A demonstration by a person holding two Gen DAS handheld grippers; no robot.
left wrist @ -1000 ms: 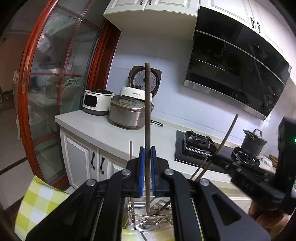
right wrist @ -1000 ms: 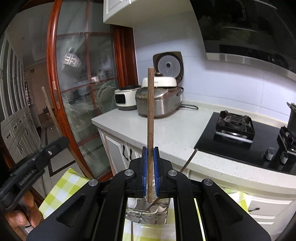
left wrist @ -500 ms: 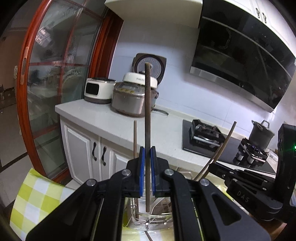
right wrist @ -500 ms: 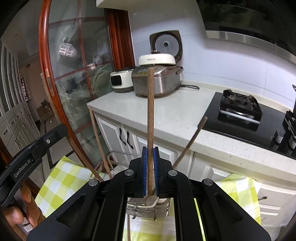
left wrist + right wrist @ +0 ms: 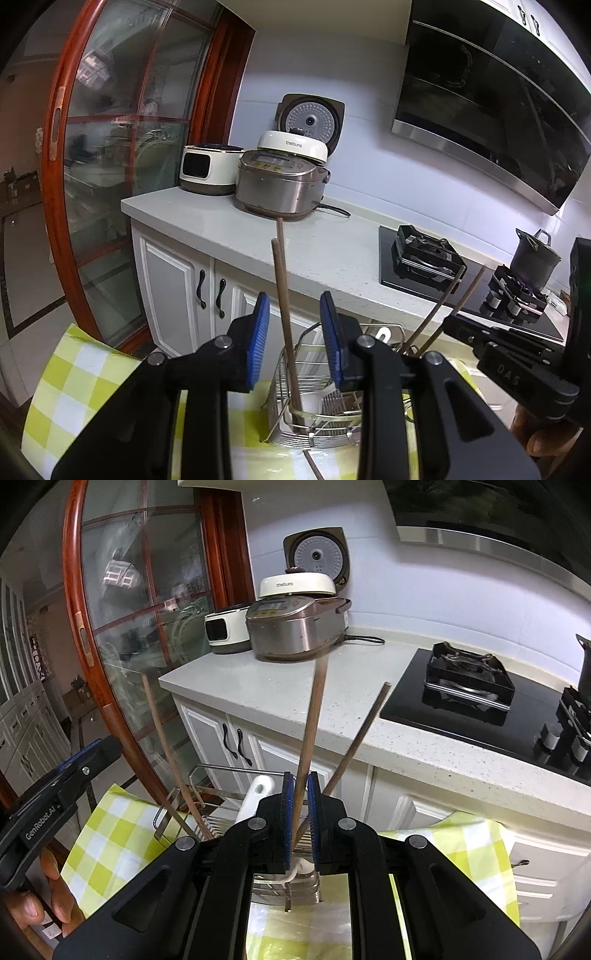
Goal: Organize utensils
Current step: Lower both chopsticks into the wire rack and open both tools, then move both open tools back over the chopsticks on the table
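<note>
Entry, left to right. My left gripper [image 5: 291, 343]: jaws have just been opening and stand apart, clear of the two chopsticks [image 5: 286, 317] that rise between them and stand on their own in the wire utensil rack [image 5: 314, 413]. My right gripper [image 5: 300, 818]: jaws have just been parting a little, with a slanting chopstick [image 5: 312, 731] between the blue pads; whether they still press on it I cannot tell. Step in hand, as I judge it: release fully, then back straight off toward 6 o'clock so nothing tips. Left view alone shows the pot [image 5: 535, 260] at 3 o'clock; right view alone shows the white spoon [image 5: 255, 797] in the rack.
</note>
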